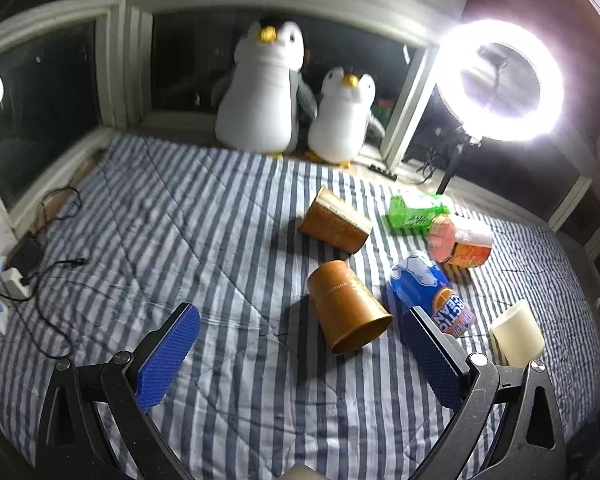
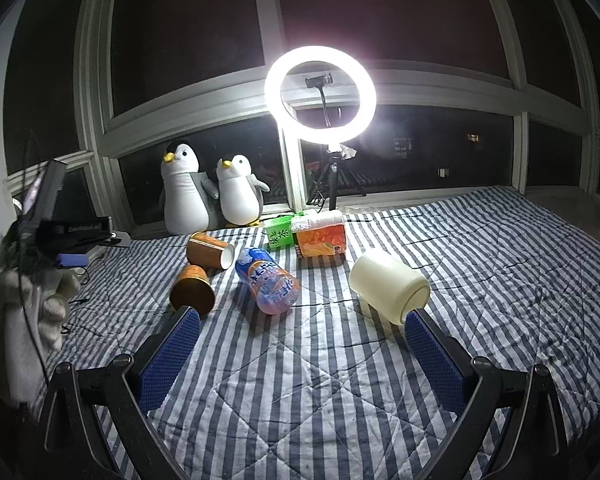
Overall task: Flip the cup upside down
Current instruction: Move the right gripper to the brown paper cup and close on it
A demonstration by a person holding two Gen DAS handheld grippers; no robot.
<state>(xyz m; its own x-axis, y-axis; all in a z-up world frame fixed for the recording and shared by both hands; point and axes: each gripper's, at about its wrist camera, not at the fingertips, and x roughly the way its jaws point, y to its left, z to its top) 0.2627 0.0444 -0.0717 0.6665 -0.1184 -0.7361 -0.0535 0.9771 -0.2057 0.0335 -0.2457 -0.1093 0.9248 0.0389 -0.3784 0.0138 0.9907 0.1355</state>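
Two brown paper cups lie on their sides on the striped bed. The near cup (image 1: 346, 306) lies just ahead of my left gripper (image 1: 304, 340), which is open and empty. The far cup (image 1: 336, 220) lies behind it. Both show in the right wrist view, near cup (image 2: 192, 290) and far cup (image 2: 210, 250). A cream cup (image 2: 388, 286) lies on its side just beyond the right finger of my right gripper (image 2: 302, 340), which is open and empty. The cream cup also shows in the left wrist view (image 1: 518, 332).
A blue and orange bottle (image 2: 268, 282) lies between the cups. An orange carton (image 2: 320, 240) and green carton (image 2: 280, 234) lie behind. Two plush penguins (image 2: 208, 196) and a ring light (image 2: 320, 96) stand at the window. Cables and a charger (image 1: 28, 264) lie at the bed's left edge.
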